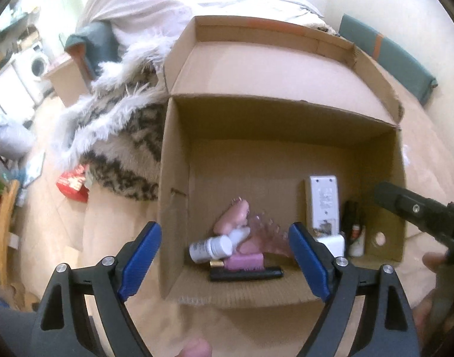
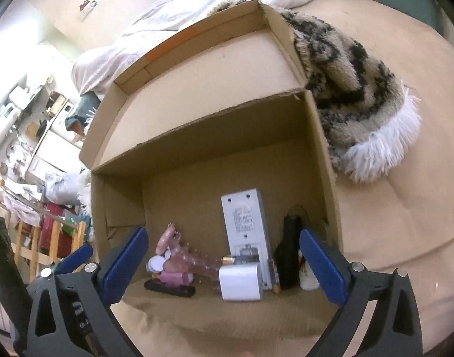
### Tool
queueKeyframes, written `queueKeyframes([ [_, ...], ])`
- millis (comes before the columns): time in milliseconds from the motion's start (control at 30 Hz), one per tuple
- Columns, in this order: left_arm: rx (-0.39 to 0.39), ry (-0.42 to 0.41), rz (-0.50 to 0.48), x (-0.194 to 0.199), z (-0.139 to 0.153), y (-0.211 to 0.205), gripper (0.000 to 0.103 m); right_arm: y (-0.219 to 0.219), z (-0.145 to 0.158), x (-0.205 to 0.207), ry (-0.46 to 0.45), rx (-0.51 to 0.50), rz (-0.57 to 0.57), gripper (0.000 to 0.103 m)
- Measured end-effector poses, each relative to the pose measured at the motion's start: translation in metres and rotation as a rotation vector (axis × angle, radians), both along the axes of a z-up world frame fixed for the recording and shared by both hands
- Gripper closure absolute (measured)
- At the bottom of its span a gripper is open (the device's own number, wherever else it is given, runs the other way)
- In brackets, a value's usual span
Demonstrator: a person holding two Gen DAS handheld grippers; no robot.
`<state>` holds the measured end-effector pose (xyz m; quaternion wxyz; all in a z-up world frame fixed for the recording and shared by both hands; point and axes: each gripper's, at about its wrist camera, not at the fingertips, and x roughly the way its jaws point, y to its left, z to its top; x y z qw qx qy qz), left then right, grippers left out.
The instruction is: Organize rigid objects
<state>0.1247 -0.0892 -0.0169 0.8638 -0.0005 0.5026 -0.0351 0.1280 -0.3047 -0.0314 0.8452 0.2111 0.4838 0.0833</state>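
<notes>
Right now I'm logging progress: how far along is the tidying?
Done: the box already holds a remote, a white charger, a bottle and pink toys. In hand: nothing; both the left gripper and right gripper are open. Left: no loose items in view.

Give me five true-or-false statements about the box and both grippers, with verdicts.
1. The brown cardboard box has its lid flap open. True.
2. The left gripper is clamped on the white plastic bottle. False: its fingers are spread wide and hold nothing.
3. The white rectangular remote lies inside the box. True.
4. The right gripper holds the white cube charger. False: it is open, and the charger rests on the box floor.
5. The black slim stick lies outside the box. False: it lies inside, by the near edge.
</notes>
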Motion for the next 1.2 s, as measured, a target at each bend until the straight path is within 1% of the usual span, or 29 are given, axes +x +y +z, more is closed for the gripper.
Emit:
queueKeyframes([
  [67,-0.024,0.012,0.006,-0.007,0.004,0.007,0.017,0.000,0.004,-0.008,-0.008,-0.011,0.000,0.000],
  [167,-0.031,0.013,0.021,-0.018,0.014,0.017,0.017,-0.002,0.017,-0.026,-0.051,-0.018,-0.024,0.000],
  [200,-0.037,0.010,0.024,-0.022,0.018,0.020,0.017,0.000,0.021,-0.031,-0.057,-0.026,-0.016,0.000],
  [300,-0.086,0.017,0.020,-0.031,0.027,0.028,0.017,0.006,0.033,-0.046,-0.082,-0.064,0.007,0.000],
  [367,-0.102,0.015,0.018,-0.037,0.031,0.031,0.017,0.009,0.040,-0.055,-0.103,-0.082,0.022,0.000],
  [433,-0.098,-0.007,0.014,-0.044,0.036,0.034,0.017,0.013,0.048,-0.065,-0.142,-0.111,0.042,0.000],
  [533,-0.079,-0.068,0.007,-0.055,0.041,0.037,0.015,0.024,0.053,-0.079,-0.211,-0.188,0.068,0.000],
  [600,-0.093,-0.130,0.004,-0.063,0.041,0.039,0.004,0.029,0.049,-0.090,-0.263,-0.232,0.069,0.000],
  [633,-0.101,-0.180,0.011,-0.068,0.040,0.040,0.001,0.032,0.046,-0.093,-0.272,-0.260,0.065,0.000],
  [667,-0.089,-0.209,0.019,-0.070,0.041,0.040,0.000,0.035,0.044,-0.092,-0.261,-0.278,0.066,0.000],
  [767,-0.046,-0.234,0.019,-0.064,0.041,0.034,0.000,0.038,0.041,-0.091,-0.264,-0.229,0.059,0.000],
  [800,-0.033,-0.237,0.017,-0.063,0.040,0.032,0.000,0.040,0.040,-0.090,-0.263,-0.243,0.057,0.000],
  [833,-0.022,-0.230,0.017,-0.061,0.038,0.031,0.000,0.041,0.040,-0.089,-0.268,-0.257,0.056,0.000],
  [933,-0.032,-0.189,0.024,-0.058,0.031,0.032,0.000,0.041,0.041,-0.086,-0.279,-0.269,0.048,0.000],
  [1100,0.003,-0.207,0.028,-0.060,0.032,0.032,0.000,0.035,0.038,-0.083,-0.262,-0.261,0.024,0.000],
  [1200,0.004,-0.203,0.019,-0.061,0.031,0.031,0.000,0.033,0.038,-0.082,-0.261,-0.256,0.017,0.000],
])
